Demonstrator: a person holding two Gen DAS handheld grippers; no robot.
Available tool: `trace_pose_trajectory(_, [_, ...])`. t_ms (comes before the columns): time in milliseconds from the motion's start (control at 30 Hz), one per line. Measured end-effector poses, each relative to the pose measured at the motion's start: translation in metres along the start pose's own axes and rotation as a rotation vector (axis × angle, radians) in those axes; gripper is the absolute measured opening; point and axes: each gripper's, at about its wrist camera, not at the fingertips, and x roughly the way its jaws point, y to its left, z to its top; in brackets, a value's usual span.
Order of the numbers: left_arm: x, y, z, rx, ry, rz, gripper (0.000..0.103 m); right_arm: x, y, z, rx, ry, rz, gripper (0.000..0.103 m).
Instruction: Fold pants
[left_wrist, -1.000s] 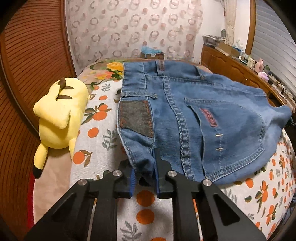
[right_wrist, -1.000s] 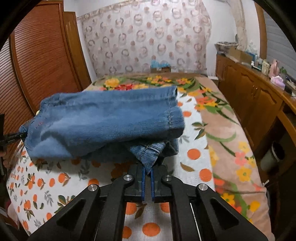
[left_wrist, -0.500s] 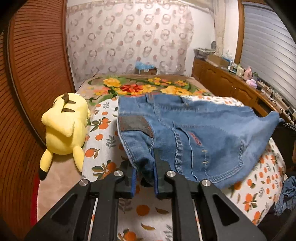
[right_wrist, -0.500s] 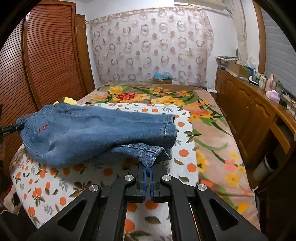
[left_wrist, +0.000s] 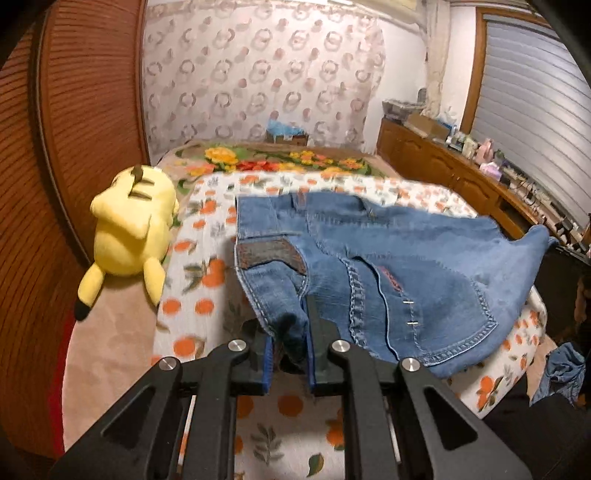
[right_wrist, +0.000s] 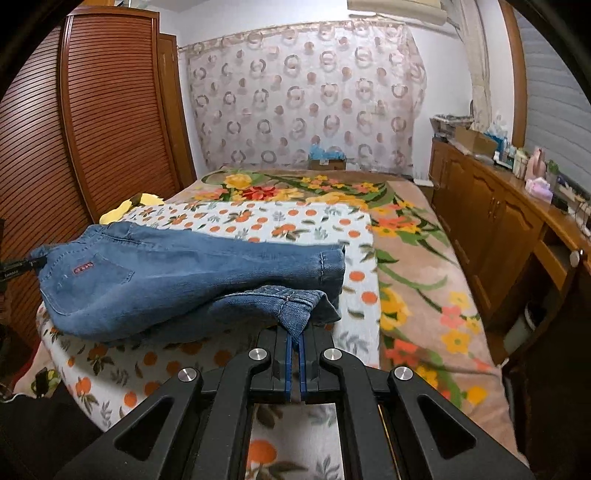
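Blue denim pants (left_wrist: 388, 273) lie stretched across the orange-print bed sheet (left_wrist: 199, 317), back pocket up. My left gripper (left_wrist: 290, 354) is shut on a bunched waistband corner of the pants. In the right wrist view the pants (right_wrist: 177, 273) are folded lengthwise with the leg ends toward me. My right gripper (right_wrist: 294, 354) is shut on the leg hem, which it pinches between its blue pads. The pants hang taut between the two grippers, lifted slightly off the sheet at the near side.
A yellow plush toy (left_wrist: 129, 229) lies at the bed's left by the wooden louvred wardrobe (right_wrist: 92, 122). A wooden dresser (right_wrist: 498, 229) with clutter runs along the right. A floral blanket (right_wrist: 417, 280) covers the rest of the bed. More blue cloth (left_wrist: 561, 373) lies off the bed's right edge.
Both grippers have pulled back toward the near edge and risen, dragging the pants with them along the sheet. Their grip on waistband and hem is unchanged.
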Motion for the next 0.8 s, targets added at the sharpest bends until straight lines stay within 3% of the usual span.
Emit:
trace_pose_trajectory(200, [0.018, -0.005, -0.015, 0.001, 0.05, 0.052, 0.019, 0.026, -0.01, -0.019, 0.051, 0.108, -0.003, 0.002])
trace_pose_trajectory(367, [0.019, -0.01, -0.015, 0.022, 0.059, 0.11, 0.042, 0.026, -0.011, -0.024, 0.078, 0.124, 0.006, 0.005])
trace_pose_trajectory(533, [0.013, -0.019, -0.009, 0.036, 0.032, 0.102, 0.066, 0.015, -0.01, -0.024, 0.088, 0.116, -0.008, 0.011])
trace_pose_trajectory(633, [0.008, -0.03, -0.005, 0.047, 0.013, 0.071, 0.079, 0.005, -0.004, -0.032, 0.106, 0.091, 0.001, 0.018])
trace_pose_trajectory(800, [0.01, -0.055, 0.004, 0.081, -0.007, 0.027, 0.081, -0.005, 0.002, -0.035, 0.113, 0.048, 0.001, 0.043])
